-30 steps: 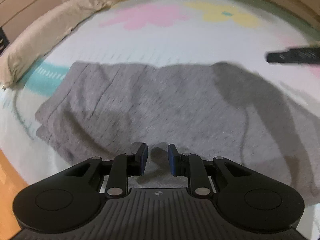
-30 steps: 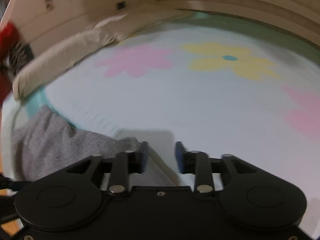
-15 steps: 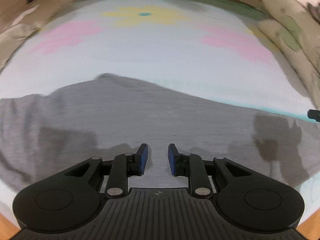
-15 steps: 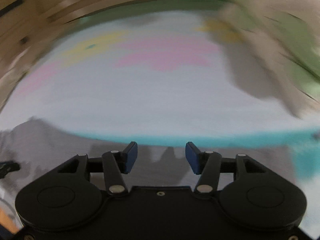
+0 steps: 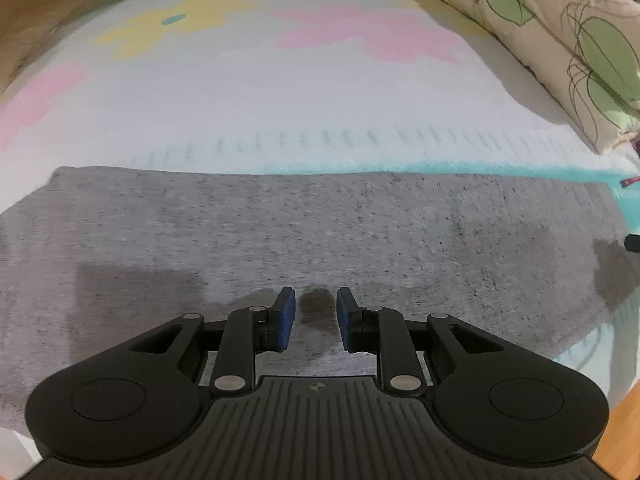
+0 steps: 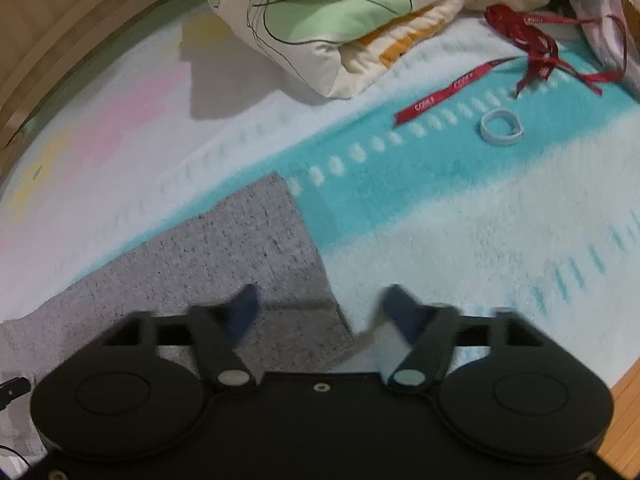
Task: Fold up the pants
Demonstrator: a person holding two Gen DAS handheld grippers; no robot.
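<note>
My left gripper (image 5: pixel 316 318) hangs over the grey pants (image 5: pixel 320 240) with its jaws at a narrow gap and nothing between the blue pads; only its own shadow falls on the cloth under them. The pants lie flat on the flowered blanket (image 5: pixel 280 112), spread as 1 long band from the left edge of this view to the right, near the wooden edge of the bed. I judge that at least 1 fold is already made, since the cloth reads as a single smooth strip with straight edges, and that the strip has yet to be brought end over end.

My right gripper (image 6: pixel 320 312) is at the far right end of the pants (image 6: pixel 224 264), jaws opening wide, blurred, with the corner of the cloth below them but not pinched. I read this as lining up to take that end.

The left view alone shows the full length of the strip and the pillow (image 5: pixel 560 40). The right view alone shows the square end corner, a red ribbon (image 6: pixel 520 56), a pale ring (image 6: pixel 502 126) and the bundled quilt (image 6: pixel 320 12) beyond.
</note>
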